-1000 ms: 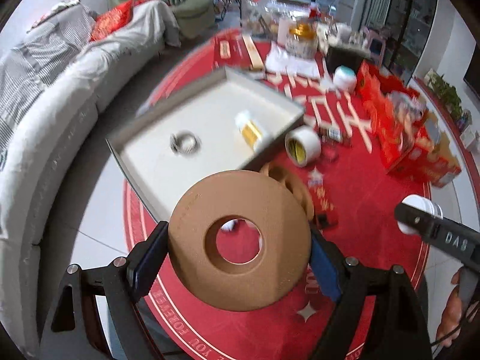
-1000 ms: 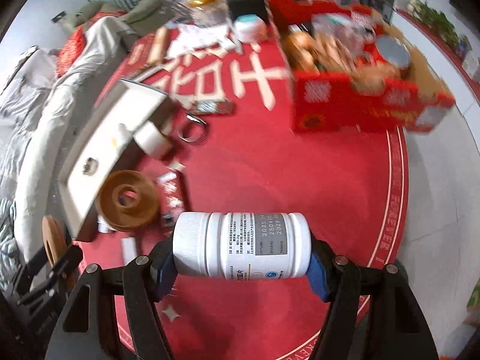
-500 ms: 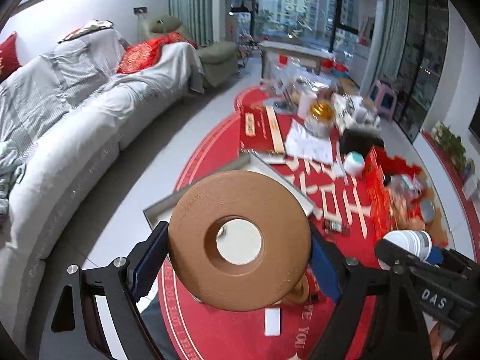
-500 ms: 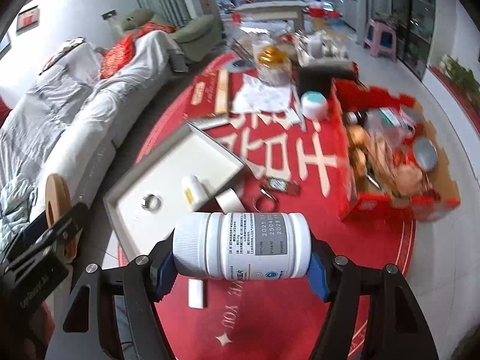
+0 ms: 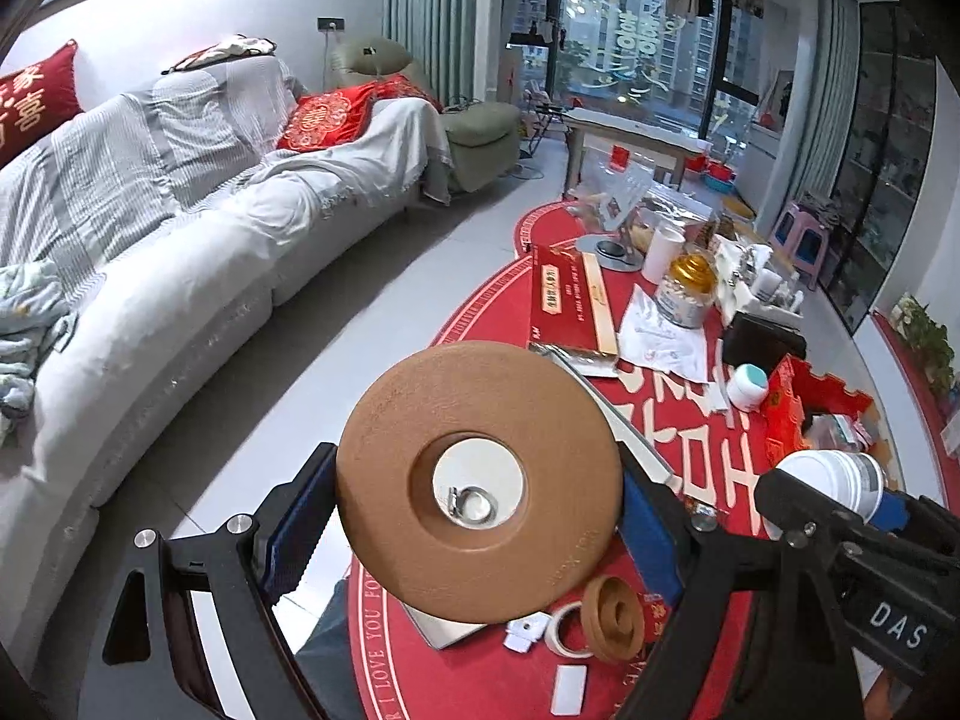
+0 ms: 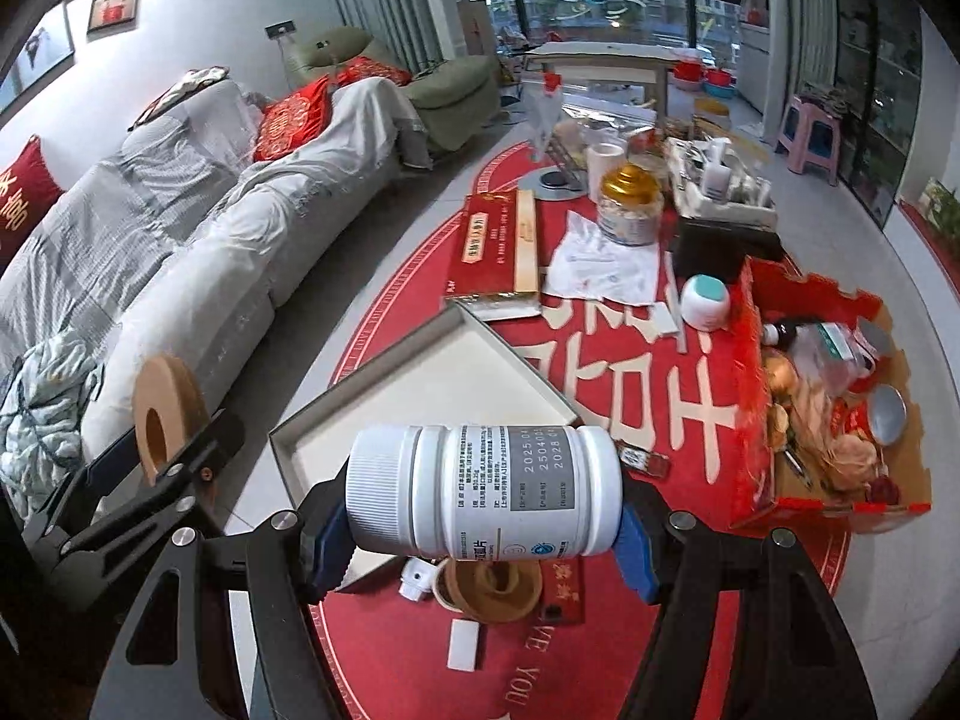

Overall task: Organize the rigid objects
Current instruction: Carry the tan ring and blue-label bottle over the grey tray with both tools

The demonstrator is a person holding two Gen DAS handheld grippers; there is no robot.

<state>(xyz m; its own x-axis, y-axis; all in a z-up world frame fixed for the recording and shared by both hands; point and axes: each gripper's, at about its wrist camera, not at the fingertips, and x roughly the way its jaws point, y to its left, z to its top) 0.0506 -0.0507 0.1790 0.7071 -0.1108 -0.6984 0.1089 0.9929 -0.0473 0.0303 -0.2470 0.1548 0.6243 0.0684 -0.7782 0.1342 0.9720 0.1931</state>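
My left gripper (image 5: 474, 519) is shut on a brown disc (image 5: 480, 546) with a round hole, held face-on by its rim. Through the hole I see the white tray (image 5: 480, 468) and a metal ring (image 5: 474, 504) lying in it. My right gripper (image 6: 483, 534) is shut on a white pill bottle (image 6: 486, 492), held sideways by cap and base above the near corner of the grey-rimmed tray (image 6: 420, 384). The right wrist view shows the left gripper's disc (image 6: 162, 414) at far left; the left wrist view shows the bottle (image 5: 834, 480) at far right.
A second brown disc (image 6: 492, 591) and a tape roll (image 5: 561, 630) lie on the red rug by the tray. A red cardboard box (image 6: 828, 420) full of items stands right. A teal-lidded jar (image 6: 705, 300), gold-lidded jar (image 6: 630, 210) and flat red box (image 6: 492, 252) lie beyond. A grey sofa (image 5: 150, 240) runs along the left.
Both grippers have risen and tipped upward with their loads still held. The tray and rug have dropped lower in both views, and more of the room shows.
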